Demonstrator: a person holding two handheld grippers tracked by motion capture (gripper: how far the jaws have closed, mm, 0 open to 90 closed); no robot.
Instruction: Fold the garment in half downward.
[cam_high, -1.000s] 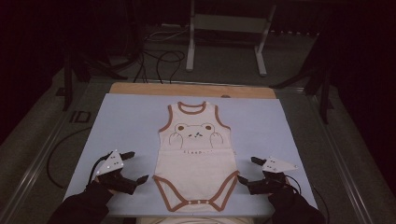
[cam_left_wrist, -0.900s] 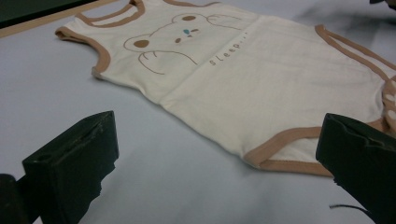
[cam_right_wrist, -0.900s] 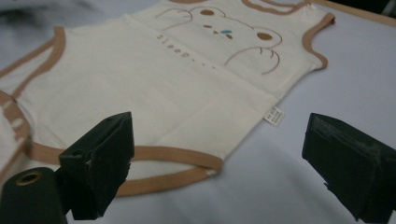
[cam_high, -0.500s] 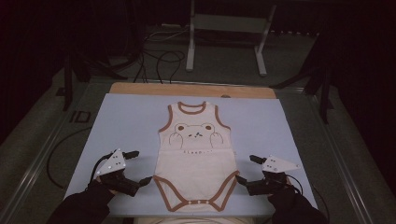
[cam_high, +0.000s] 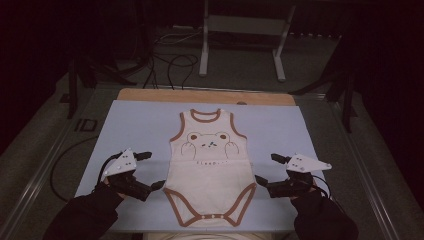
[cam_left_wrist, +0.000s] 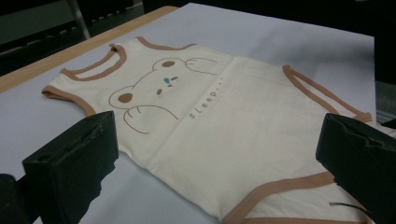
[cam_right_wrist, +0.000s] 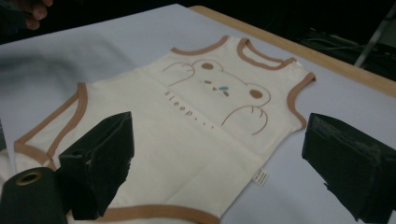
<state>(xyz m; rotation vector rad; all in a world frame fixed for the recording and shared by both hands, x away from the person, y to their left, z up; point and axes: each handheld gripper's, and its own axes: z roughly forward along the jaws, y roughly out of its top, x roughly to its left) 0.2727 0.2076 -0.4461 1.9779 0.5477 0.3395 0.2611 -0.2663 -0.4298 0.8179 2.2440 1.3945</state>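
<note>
Left gripper at bodysuit's left hip edge, jaws spread wide, holding nothing. Bodysuit flat, face-up, mid-mat, neck away from person. Right gripper mirrors it, likewise agape. Likely approach stage before folding; next, each should pinch a side hem.

A pale lilac-blue rectangular mat covers most of a light wooden tabletop, whose bare edge shows as a strip along the far side. Beyond the table, on a dim grey carpeted floor, stands a grey metal stand with two upright legs, and loose black cables coil on the floor to its left. A small dark square floor plate lies just left of the table's far left corner.
</note>
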